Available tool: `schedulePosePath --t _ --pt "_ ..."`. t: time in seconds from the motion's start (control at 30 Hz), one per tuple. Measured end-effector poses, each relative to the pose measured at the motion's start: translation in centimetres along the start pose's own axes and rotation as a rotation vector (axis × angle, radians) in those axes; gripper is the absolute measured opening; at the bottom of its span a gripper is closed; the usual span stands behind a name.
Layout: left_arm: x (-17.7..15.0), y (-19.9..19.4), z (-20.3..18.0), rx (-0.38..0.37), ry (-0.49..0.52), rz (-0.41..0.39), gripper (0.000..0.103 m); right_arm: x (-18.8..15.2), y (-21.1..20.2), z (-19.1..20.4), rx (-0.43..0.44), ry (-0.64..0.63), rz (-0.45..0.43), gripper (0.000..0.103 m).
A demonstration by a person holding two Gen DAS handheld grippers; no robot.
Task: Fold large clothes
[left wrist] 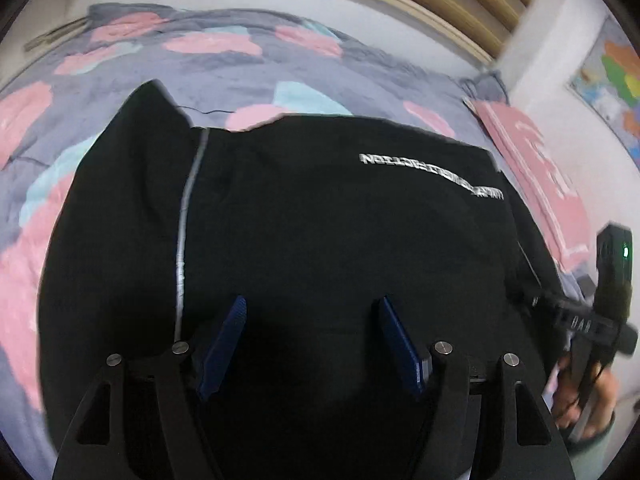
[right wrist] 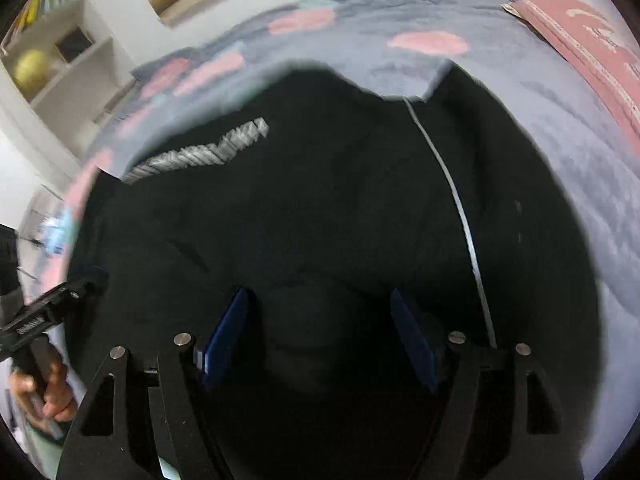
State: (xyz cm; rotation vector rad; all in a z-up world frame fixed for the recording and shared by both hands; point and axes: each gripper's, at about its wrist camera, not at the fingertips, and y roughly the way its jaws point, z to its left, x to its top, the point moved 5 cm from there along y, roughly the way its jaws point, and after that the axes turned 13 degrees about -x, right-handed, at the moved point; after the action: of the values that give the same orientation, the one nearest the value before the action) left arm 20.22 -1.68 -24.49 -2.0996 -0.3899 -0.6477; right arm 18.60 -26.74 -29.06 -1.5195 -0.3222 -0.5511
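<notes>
Blue pads (left wrist: 224, 344) of left gripper (left wrist: 310, 308) spread wide over black garment (left wrist: 320, 216), nothing between them. Right gripper (right wrist: 320, 300) likewise wide open, low over same dark cloth, gripping nothing. Garment lies flat on bed, silver lettering (left wrist: 432, 174) and thin silver stripe (left wrist: 184, 224) showing. Grey blanket (left wrist: 224, 76) with pink patches beyond. Pink pillow (left wrist: 536, 168) at bed edge. Colourful map (left wrist: 616, 88) on far wall.
</notes>
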Motion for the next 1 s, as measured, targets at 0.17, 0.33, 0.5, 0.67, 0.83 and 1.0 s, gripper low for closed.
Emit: schedulePosePath --t 0.17,0.33,0.5,0.67,0.83,1.0 --pt "-0.5 -1.2 -0.1 0.034 -0.039 -0.031 0.071 -0.4 -0.3 0.2 -0.019 0.036 -0.052 0.080" --pt "-2.0 -4.3 -2.1 0.149 -0.013 -0.102 0.071 -1.2 -3.0 -0.1 -0.046 0.090 -0.073 0.080" --pt "-2.1 -9.0 -6.1 0.192 0.115 -0.159 0.071 -1.5 -11.0 1.6 -0.152 0.011 -0.250 0.082" --pt "-2.1 -14.5 -11.9 0.189 0.242 -0.281 0.072 -1.7 -19.4 3.4 -0.198 -0.042 -0.417 0.096" --pt "-2.2 -18.0 -15.1 0.229 0.245 -0.358 0.076 -1.9 -23.0 5.4 -0.181 -0.068 -0.437 0.096" --pt "-2.7 -19.8 -15.7 0.191 0.202 -0.386 0.076 -3.2 -24.9 6.6 -0.193 -0.096 -0.439 0.096"
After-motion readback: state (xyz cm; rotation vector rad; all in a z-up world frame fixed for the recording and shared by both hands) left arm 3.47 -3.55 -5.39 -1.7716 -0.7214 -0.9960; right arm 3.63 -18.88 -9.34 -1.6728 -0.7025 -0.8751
